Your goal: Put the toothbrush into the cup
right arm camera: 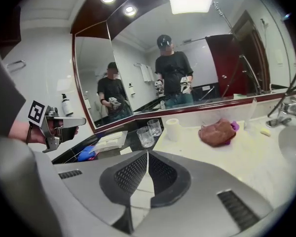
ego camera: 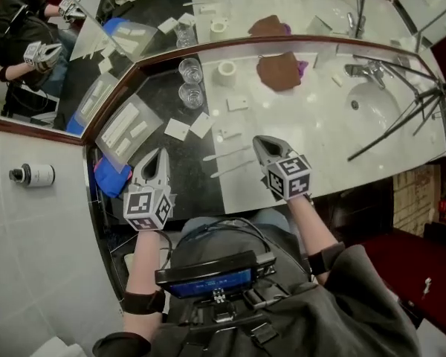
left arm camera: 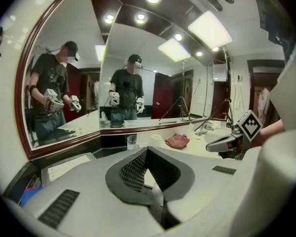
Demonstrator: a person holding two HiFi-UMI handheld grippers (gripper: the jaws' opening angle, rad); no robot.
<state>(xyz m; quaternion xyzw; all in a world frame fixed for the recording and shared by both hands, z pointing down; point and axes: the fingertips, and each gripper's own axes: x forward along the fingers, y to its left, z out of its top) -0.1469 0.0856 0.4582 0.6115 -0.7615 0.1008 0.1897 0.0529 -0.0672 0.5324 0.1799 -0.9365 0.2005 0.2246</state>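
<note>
The left gripper [ego camera: 160,155], jaws pressed together and empty, has two glasses [ego camera: 191,95] at 1 o'clock; two toothbrushes [ego camera: 234,168] lie near the front edge at 9 o'clock of the equally closed right gripper [ego camera: 259,141], with open counter [ego camera: 305,132] reaching one sink [ego camera: 379,110] at 2 o'clock.

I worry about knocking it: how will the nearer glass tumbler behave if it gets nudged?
The glass tumbler looks clear and smooth, so it is probably slippery and breakable. Upright and fairly squat on the dark counter, it would likely slide before tipping. The second tumbler stands close behind; a push could clink them together.
</note>
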